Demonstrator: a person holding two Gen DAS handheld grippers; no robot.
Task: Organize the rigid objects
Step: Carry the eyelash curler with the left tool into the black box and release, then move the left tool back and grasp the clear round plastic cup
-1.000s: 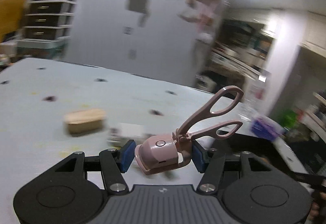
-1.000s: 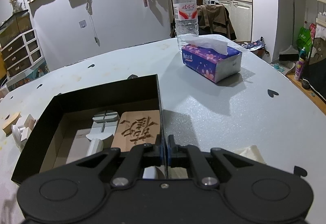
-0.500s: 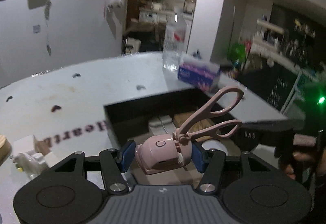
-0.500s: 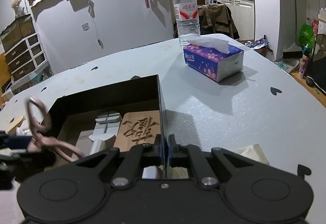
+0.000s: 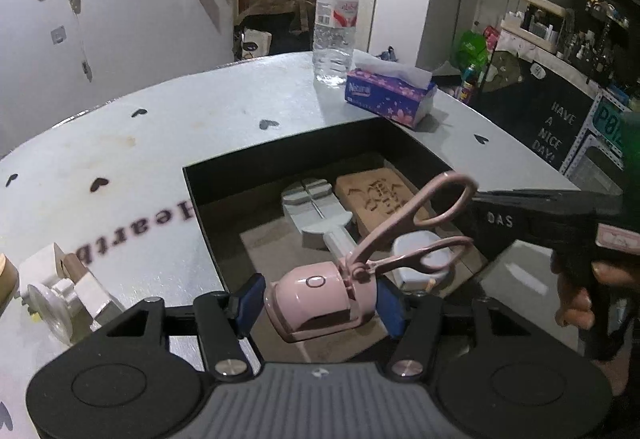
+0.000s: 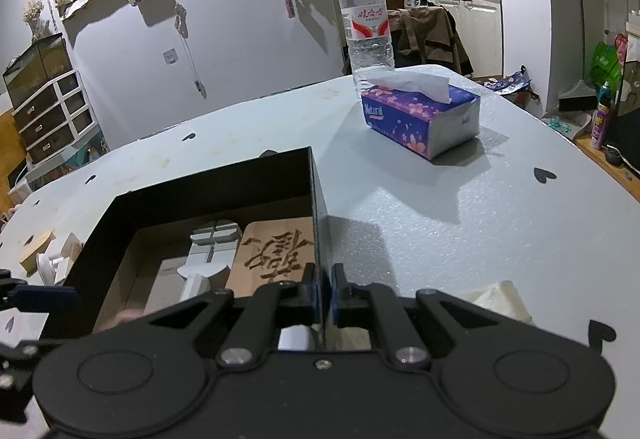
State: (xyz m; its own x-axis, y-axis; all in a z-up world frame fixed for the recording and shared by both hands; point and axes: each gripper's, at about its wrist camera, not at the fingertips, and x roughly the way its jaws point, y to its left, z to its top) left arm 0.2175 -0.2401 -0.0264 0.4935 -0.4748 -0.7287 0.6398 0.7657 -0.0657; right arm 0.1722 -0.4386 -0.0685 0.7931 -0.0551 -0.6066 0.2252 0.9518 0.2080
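Two tools are at work. At your nine o'clock, leftover pieces (image 5: 76,291) wait on the worktop (image 5: 168,143). Your left tool (image 5: 316,303) hangs over the black box (image 5: 208,199), jaws opening around the pink eyelash curler (image 5: 320,297), and gaps show beside both pads. Released from here, it could tumble onto the white holder (image 5: 320,215) or the carved wooden block (image 5: 380,195) and catch its looped handles on them. At three o'clock, your right tool (image 6: 322,291) is pressed together on the box's wall; a tug would shift the box. A second ago the curler was gripped firmly over open worktop.
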